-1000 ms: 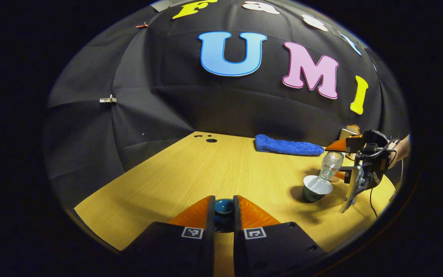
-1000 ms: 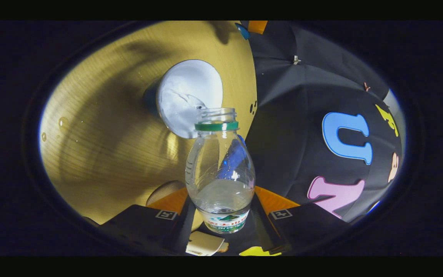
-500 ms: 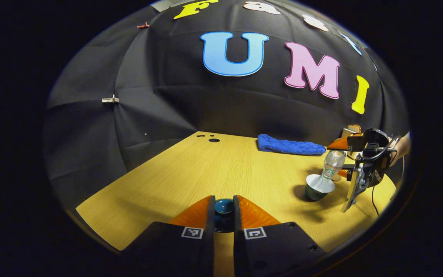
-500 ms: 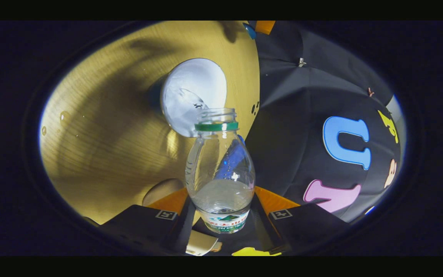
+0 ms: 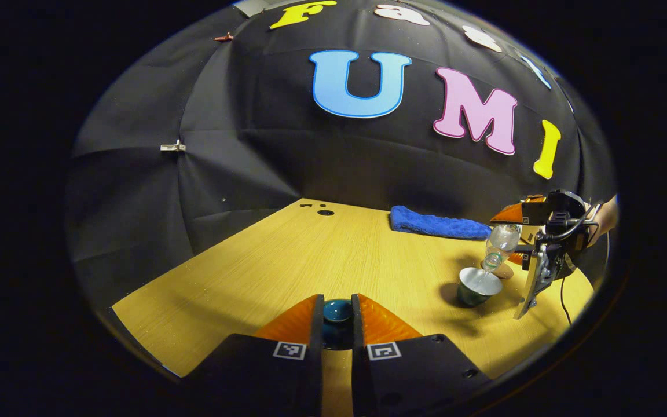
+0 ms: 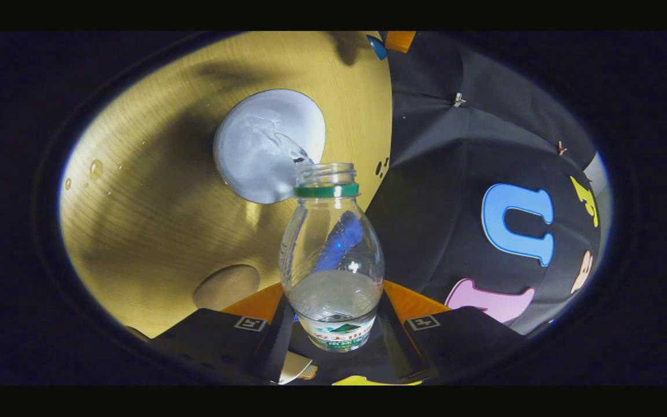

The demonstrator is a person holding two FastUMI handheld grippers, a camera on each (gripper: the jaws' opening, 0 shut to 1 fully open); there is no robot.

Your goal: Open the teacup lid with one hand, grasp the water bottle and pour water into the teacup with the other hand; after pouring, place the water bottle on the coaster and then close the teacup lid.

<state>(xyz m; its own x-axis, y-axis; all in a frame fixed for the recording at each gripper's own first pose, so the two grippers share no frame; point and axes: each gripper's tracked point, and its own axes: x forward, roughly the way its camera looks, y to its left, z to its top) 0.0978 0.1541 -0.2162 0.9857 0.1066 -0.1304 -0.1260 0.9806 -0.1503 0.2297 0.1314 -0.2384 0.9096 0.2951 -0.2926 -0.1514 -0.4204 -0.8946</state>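
My left gripper (image 5: 337, 315) is shut on the dark teal teacup lid (image 5: 337, 313), held above the near part of the wooden table (image 5: 310, 260). Far right in the left gripper view, the right gripper (image 5: 516, 231) tips a clear water bottle (image 5: 498, 246) mouth-down over the teacup (image 5: 475, 285). In the right gripper view my right gripper (image 6: 333, 315) is shut on the water bottle (image 6: 331, 255). A thin stream runs from its neck into the white-lined teacup (image 6: 267, 145). A round brown coaster (image 6: 226, 286) lies on the table beside the fingers.
A folded blue towel (image 5: 438, 225) lies at the back of the table near the booth wall. A few water drops (image 6: 95, 169) sit on the table (image 6: 154, 231) left of the cup. A hand (image 5: 603, 215) holds the right gripper at the far right edge.
The left gripper with the lid has drifted back and left, so the cup looks smaller and farther. The bottle has tipped a little more; in the right gripper view cup and coaster slid left.
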